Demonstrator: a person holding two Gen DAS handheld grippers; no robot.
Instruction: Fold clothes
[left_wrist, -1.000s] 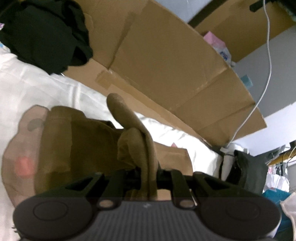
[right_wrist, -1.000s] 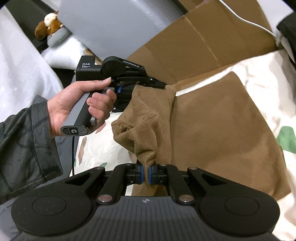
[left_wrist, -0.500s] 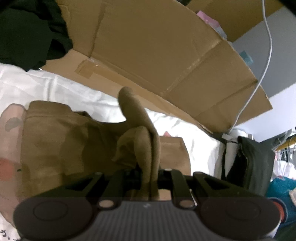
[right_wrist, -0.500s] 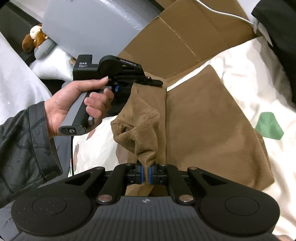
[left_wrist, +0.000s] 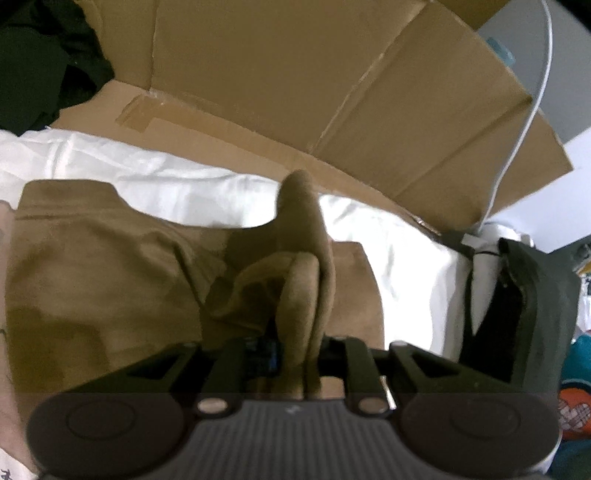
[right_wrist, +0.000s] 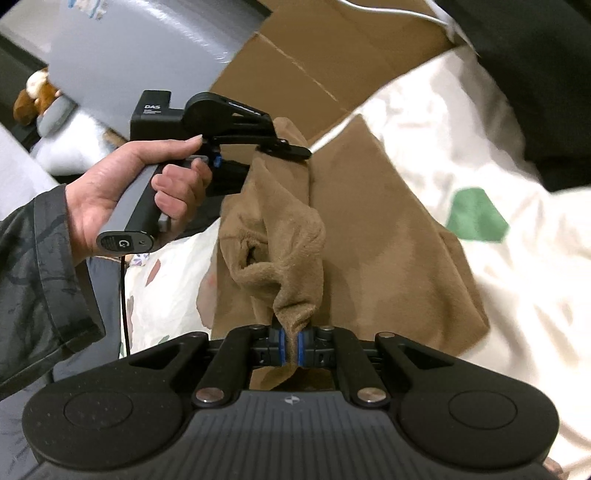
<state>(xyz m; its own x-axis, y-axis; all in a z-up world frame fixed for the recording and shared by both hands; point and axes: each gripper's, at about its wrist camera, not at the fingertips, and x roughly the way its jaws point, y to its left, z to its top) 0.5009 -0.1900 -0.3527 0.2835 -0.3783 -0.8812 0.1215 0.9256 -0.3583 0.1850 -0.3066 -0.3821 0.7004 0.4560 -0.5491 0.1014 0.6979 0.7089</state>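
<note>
The brown garment (right_wrist: 388, 236) lies spread on a patterned bed sheet (right_wrist: 517, 288), and a fold is in hand: each claw carries one end of a raised edge over the flat part. The right claw (right_wrist: 290, 347) has a bunch of brown cloth between its blue pads, and its jaws are opening. The left claw (left_wrist: 299, 350) likewise has a thick roll of the cloth between its jaws, which are opening too. The next move, by judgement, calls for laying the carried edge square on the layer below and drawing both claws clear without dragging it.

The right wrist view shows the person's hand (right_wrist: 140, 192) on the left claw's handle; the left wrist view shows instead the cardboard (left_wrist: 332, 92) on the far side of the bed.
</note>
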